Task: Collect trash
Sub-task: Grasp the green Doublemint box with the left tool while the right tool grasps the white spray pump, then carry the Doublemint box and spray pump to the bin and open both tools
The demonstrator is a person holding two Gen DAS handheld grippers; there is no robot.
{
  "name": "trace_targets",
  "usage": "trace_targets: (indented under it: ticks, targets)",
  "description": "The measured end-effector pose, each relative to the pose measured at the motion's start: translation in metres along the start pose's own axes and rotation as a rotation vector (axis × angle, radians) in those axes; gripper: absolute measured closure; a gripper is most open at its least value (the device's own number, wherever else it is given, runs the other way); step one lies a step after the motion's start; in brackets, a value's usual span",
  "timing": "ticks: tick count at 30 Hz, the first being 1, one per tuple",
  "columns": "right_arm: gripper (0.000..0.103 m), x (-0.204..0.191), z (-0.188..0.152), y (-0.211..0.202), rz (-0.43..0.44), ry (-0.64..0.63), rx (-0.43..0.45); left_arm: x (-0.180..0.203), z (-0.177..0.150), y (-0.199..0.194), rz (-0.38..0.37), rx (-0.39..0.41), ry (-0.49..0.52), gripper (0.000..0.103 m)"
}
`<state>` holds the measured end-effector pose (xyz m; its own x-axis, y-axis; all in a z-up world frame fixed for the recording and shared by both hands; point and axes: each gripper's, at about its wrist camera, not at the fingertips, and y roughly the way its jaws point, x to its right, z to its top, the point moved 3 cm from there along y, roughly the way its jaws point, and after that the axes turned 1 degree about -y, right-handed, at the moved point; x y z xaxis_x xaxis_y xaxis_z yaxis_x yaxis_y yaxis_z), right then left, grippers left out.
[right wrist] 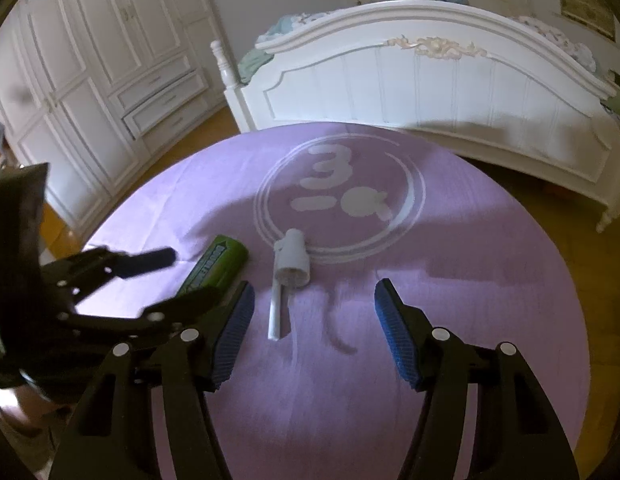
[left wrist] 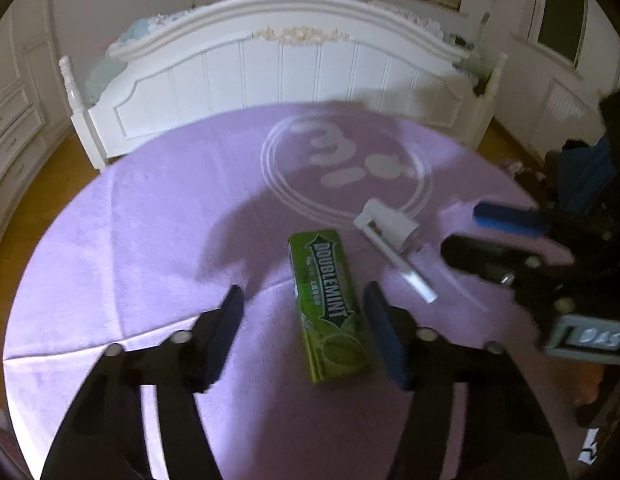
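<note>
Now the flat green rectangular gum pack (left wrist: 330, 308), printed "DOUBLEMINT" in white, lies on the purple round tablecloth (left wrist: 110, 240) between the half-open left gripper (left wrist: 306, 332) pads, not clamped. Just beside, a white plastic pump nozzle (right wrist: 288, 280) lies before the half-open, empty right gripper (right wrist: 314, 332).

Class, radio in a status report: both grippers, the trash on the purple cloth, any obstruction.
Left gripper open, straddling green Doublemint gum pack, not clamped. Right gripper open near white plastic spray nozzle. Nothing in the way.
</note>
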<state>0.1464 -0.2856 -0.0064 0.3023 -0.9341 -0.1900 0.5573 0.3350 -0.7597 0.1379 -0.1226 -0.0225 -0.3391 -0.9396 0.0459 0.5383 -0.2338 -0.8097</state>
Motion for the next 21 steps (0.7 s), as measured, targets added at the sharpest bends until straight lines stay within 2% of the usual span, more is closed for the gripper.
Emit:
trace_targets:
  ticks: [3, 6, 9, 10, 11, 12, 13, 16, 18, 21]
  targets:
    - [0.040, -0.004, 0.005, 0.007, 0.003, -0.027, -0.015, 0.002, 0.000, 0.000, 0.030, 0.026, 0.032, 0.057]
    - [0.040, -0.011, 0.012, 0.020, 0.004, -0.061, -0.032, -0.004, 0.001, 0.000, 0.051, 0.040, 0.023, 0.072]
    - [0.049, -0.017, 0.014, 0.038, -0.010, -0.094, -0.077, -0.016, 0.000, -0.003, 0.025, 0.052, -0.026, 0.072]
    - [0.055, -0.018, 0.014, 0.046, -0.010, -0.098, -0.103, -0.019, -0.001, -0.005, 0.018, 0.058, -0.040, 0.072]
    - [0.064, -0.019, 0.013, 0.048, -0.025, -0.108, -0.092, -0.022, -0.003, -0.009, 0.011, 0.072, -0.053, 0.072]
    - [0.067, -0.019, 0.013, 0.048, -0.044, -0.114, -0.092, -0.023, -0.004, -0.012, 0.010, 0.086, -0.056, 0.072]
    - [0.075, -0.018, 0.013, 0.048, -0.045, -0.103, -0.095, -0.026, -0.006, -0.017, 0.009, 0.101, -0.061, 0.072]
    - [0.075, -0.012, 0.009, 0.041, 0.045, -0.019, -0.090, -0.032, -0.011, -0.032, -0.004, 0.131, -0.079, 0.072]
    - [0.075, -0.011, 0.007, 0.030, 0.060, 0.005, -0.063, -0.038, -0.014, -0.044, -0.004, 0.154, -0.096, 0.072]
    - [0.075, -0.011, 0.003, 0.005, 0.146, 0.085, -0.007, -0.049, -0.023, -0.066, -0.008, 0.190, -0.135, 0.072]
